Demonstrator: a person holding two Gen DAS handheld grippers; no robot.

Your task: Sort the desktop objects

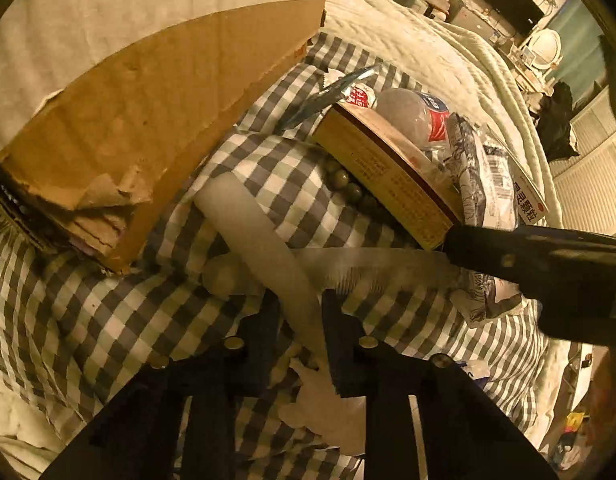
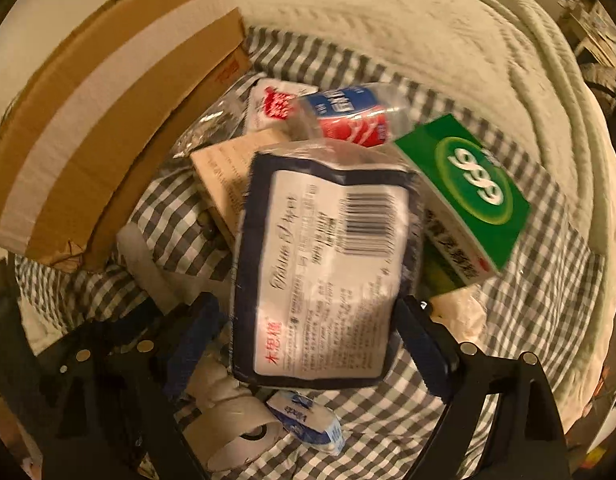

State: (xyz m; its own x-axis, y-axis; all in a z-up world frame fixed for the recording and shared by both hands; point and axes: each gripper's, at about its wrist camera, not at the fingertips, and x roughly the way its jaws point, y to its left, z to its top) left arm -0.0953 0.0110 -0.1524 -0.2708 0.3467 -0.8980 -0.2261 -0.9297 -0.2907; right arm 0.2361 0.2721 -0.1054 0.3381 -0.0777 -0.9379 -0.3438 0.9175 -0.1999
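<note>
My left gripper [image 1: 298, 320] is shut on a white strip [image 1: 264, 248] that runs up across the checked cloth [image 1: 108, 320]. My right gripper [image 2: 308, 320] is closed on a navy-edged tissue pack [image 2: 320, 264] with a white barcode label and holds it above the pile. The right gripper's dark finger also shows in the left wrist view [image 1: 548, 264] next to the pack [image 1: 484, 184]. Under the pack lie a tan book [image 2: 220, 176], a green "999" box [image 2: 468, 188] and a red-and-blue plastic bottle [image 2: 348, 116].
A large cardboard box [image 1: 148, 100] stands at the left. Dark beads [image 1: 348, 188] lie beside the book [image 1: 388, 176]. A tape roll [image 2: 244, 436] and a small blue-white packet [image 2: 304, 420] lie near my right gripper. A pale quilt [image 2: 428, 20] covers the far side.
</note>
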